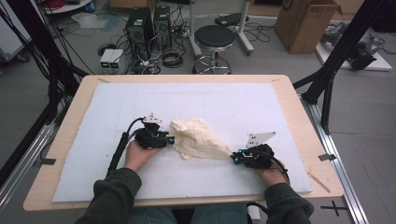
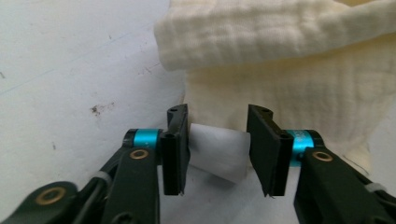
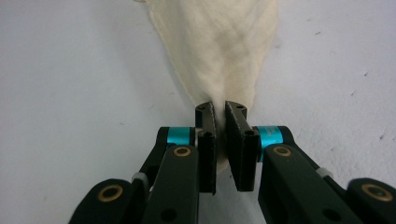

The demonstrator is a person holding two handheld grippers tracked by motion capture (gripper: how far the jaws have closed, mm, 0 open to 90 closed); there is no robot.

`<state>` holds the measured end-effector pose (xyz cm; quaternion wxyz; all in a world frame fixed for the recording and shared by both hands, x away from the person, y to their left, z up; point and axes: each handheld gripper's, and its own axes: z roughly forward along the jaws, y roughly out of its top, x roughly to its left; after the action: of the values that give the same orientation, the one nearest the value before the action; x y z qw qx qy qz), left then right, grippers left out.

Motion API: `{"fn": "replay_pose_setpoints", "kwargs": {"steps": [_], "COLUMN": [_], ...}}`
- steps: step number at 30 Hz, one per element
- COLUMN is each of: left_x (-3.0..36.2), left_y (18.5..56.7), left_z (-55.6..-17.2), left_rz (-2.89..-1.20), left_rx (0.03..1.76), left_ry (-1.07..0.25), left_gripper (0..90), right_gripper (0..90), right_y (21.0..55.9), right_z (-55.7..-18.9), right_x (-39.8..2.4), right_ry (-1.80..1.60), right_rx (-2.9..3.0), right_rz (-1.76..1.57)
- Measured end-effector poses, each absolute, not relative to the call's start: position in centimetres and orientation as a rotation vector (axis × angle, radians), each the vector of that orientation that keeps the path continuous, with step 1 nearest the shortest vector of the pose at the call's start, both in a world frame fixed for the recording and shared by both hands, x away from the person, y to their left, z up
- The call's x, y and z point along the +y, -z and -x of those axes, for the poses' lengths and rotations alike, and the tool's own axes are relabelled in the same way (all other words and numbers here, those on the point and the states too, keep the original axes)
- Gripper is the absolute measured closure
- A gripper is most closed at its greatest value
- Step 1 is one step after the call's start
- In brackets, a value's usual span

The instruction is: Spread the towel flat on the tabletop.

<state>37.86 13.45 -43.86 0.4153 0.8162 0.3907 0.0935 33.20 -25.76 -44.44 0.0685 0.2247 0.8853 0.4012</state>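
The crumpled cream-coloured muslin cloth (image 1: 198,138) lies near the middle of the pale blue foam mat (image 1: 116,100) that covers the wooden worktop (image 1: 65,116), bunched into a heap with one end drawn out to a point. The right tongs (image 1: 233,157) sit at that point, on the side of the cloth nearer the person, and in the right gripper view they are clamped tight on the cloth (image 3: 217,51), the fabric pinched to a thin wisp between the jaws. The left tongs (image 1: 172,139) stand at the opposite edge of the cloth, their jaws partly apart; in the left gripper view a fold of the cloth (image 2: 280,56) lies just ahead of the pads, and what sits between them looks like bare mat rather than fabric, so nothing is gripped there.

The step in hand seems to be taking a second hold so that the cloth can be spread. To do it well, the left tongs should slide forward along the mat until one layer of the hem, not the whole thick roll above it, lies between the pads, and only then close. The right tongs should keep their pinch and stay low, so the cloth is not dragged away from the left side. A grab on several layers would leave the cloth folded when pulled.
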Motion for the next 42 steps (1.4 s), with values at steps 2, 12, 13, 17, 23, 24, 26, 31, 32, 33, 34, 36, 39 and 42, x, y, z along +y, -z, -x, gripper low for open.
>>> {"fn": "replay_pose_setpoints", "kwargs": {"steps": [2,12,13,17,23,24,26,31,32,33,34,36,39,42], "left_x": [13.2,12.4,12.4,12.7,13.2,13.2,13.4,13.8,14.0,14.2,14.5,15.1,16.3,17.4], "left_y": [43.9,43.6,43.5,43.1,42.2,42.0,41.6,40.5,40.2,40.1,39.9,39.7,39.3,39.2], "left_z": [-37.9,-37.7,-37.6,-37.3,-36.8,-36.7,-36.4,-35.0,-34.5,-34.0,-33.6,-32.7,-30.9,-29.3], "left_rz": [-2.050,-2.118,-2.116,-2.113,-2.105,-2.105,-2.105,-2.095,-2.094,-2.087,-2.087,-2.085,-2.058,-2.046], "left_rx": [0.986,0.979,0.978,0.966,0.944,0.941,0.919,0.881,0.870,0.865,0.858,0.851,0.852,0.845], "left_ry": [-0.254,-0.386,-0.390,-0.379,-0.389,-0.387,-0.392,-0.407,-0.417,-0.421,-0.425,-0.431,-0.441,-0.456], "left_gripper": [61.9,82.4,83.6,85.3,86.1,86.1,86.3,86.6,86.7,86.7,86.7,86.7,86.8,86.8], "right_gripper": [82.8,82.4,82.4,82.4,82.7,82.7,82.8,82.8,82.8,82.9,82.8,82.9,82.9,82.9], "right_y": [44.5,44.5,44.5,44.5,44.4,44.4,44.3,43.7,43.5,43.4,43.2,42.8,42.4,42.2], "right_z": [-33.3,-33.5,-33.5,-33.5,-33.5,-33.5,-33.4,-33.1,-33.0,-32.8,-32.6,-32.1,-31.6,-30.9], "right_x": [-25.8,-25.7,-25.7,-25.7,-25.8,-25.8,-25.9,-25.7,-25.6,-25.4,-25.2,-24.8,-24.4,-24.2], "right_ry": [-1.212,-1.221,-1.223,-1.225,-1.255,-1.261,-1.278,-1.325,-1.329,-1.342,-1.344,-1.350,-1.362,-1.373], "right_rx": [2.664,2.660,2.660,2.657,2.652,2.645,2.639,2.618,2.619,2.618,2.619,2.622,2.625,2.634], "right_rz": [-0.679,-0.690,-0.687,-0.687,-0.689,-0.688,-0.685,-0.662,-0.657,-0.644,-0.629,-0.602,-0.564,-0.539]}}
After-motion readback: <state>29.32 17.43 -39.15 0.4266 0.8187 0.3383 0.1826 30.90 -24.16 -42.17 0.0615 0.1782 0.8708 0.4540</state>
